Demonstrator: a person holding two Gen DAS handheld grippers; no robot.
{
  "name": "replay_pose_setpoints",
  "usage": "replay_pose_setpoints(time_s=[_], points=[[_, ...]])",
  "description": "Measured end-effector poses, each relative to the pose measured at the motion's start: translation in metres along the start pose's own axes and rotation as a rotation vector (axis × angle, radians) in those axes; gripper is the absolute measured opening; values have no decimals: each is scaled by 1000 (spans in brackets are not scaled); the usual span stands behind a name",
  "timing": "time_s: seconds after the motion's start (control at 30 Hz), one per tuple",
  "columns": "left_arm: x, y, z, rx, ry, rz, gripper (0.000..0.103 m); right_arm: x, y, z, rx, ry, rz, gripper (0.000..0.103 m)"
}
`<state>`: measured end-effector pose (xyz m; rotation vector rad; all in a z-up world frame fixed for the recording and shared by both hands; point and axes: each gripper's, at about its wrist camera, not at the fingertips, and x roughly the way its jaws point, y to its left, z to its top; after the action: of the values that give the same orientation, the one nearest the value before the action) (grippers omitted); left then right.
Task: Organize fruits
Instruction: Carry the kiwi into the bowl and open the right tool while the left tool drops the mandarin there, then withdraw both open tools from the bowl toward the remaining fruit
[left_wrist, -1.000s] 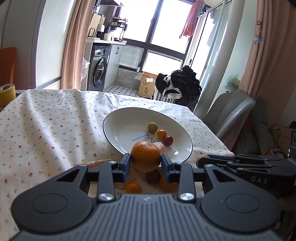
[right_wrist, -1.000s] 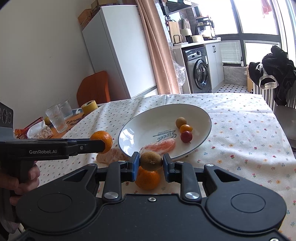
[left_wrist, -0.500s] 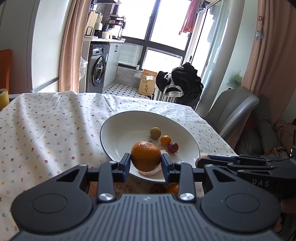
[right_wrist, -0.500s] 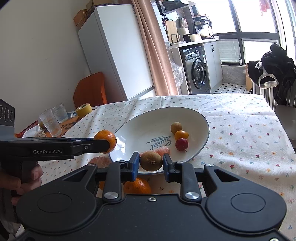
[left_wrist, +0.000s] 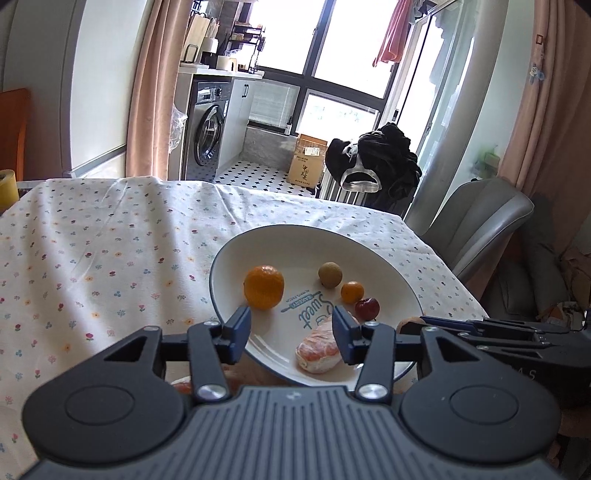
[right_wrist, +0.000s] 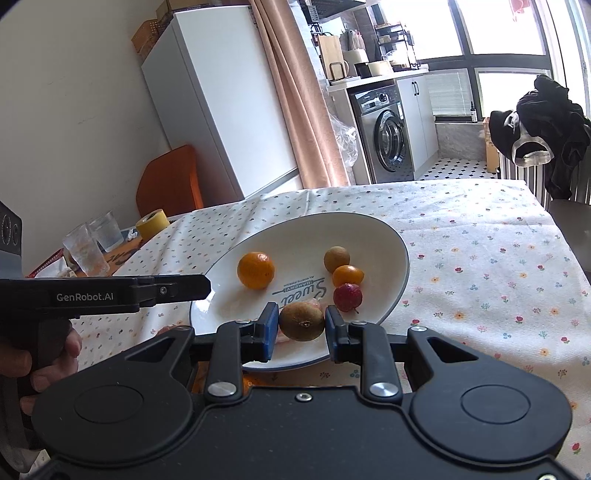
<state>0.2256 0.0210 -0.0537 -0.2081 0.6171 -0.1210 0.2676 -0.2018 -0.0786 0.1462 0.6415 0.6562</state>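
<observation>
Placement is the step in hand, judged from how the fruit lies. A round orange mandarin (left_wrist: 264, 287) rests free on the white oval plate with a dark rim (left_wrist: 221, 266), well ahead of the left gripper (left_wrist: 290, 334), whose jaws are spread wide with nothing between them. The right gripper (right_wrist: 301, 326) is held over the near edge of that plate, and a brown fuzzy kiwi (right_wrist: 301, 320) sits between its blue pads (right_wrist: 269, 325) — the gaps on both sides are so thin that a firm grip cannot be told from a loosening one. If the kiwi is to be left there, the jaws need only be parted and the tool drawn back level, so that the fruit is not rolled against the small red fruit (right_wrist: 347, 297) just beside it.

Fruit not yet on the plate is hinted at in both views — orange patches show below the near rim, mostly hidden by the tools.

By the left wrist view a peeled orange segment cluster (left_wrist: 318, 350) is shown plainly on the plate's near side; in the right wrist view it is almost wholly hidden behind the kiwi. Only the right wrist view shows the person's hand (right_wrist: 40, 354) on the left tool's handle.
</observation>
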Motion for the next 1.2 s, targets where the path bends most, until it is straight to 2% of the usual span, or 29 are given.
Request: replay_pose_setpoints(time_s=[0.17, 0.2, 0.33, 0.5, 0.87, 1.03, 1.1, 1.2], points=[[-4, 2, -2, -5, -2, 6, 56, 3, 1, 3, 0, -14, -1, 26], [-5, 2, -2, -6, -2, 8, 57, 2, 1, 4, 3, -17, -3, 30], [-9, 3, -3, -15, 3, 23, 60, -4, 3, 5, 2, -43, 0, 34], [-21, 6, -7, -35, -19, 50, 78, -15, 5, 3, 10, -58, 19, 37], [-50, 13, -16, -59, -35, 105, 85, -41, 11, 2, 12, -104, 51, 54], [-65, 11, -18, -62, -52, 99, 86, -53, 15, 3, 1, -119, 50, 69], [-72, 9, -19, -58, -63, 99, 88, -60, 18, 2, -7, -130, 51, 81], [-80, 9, -22, -65, -75, 97, 90, -69, 23, 1, -23, -140, 46, 87]])
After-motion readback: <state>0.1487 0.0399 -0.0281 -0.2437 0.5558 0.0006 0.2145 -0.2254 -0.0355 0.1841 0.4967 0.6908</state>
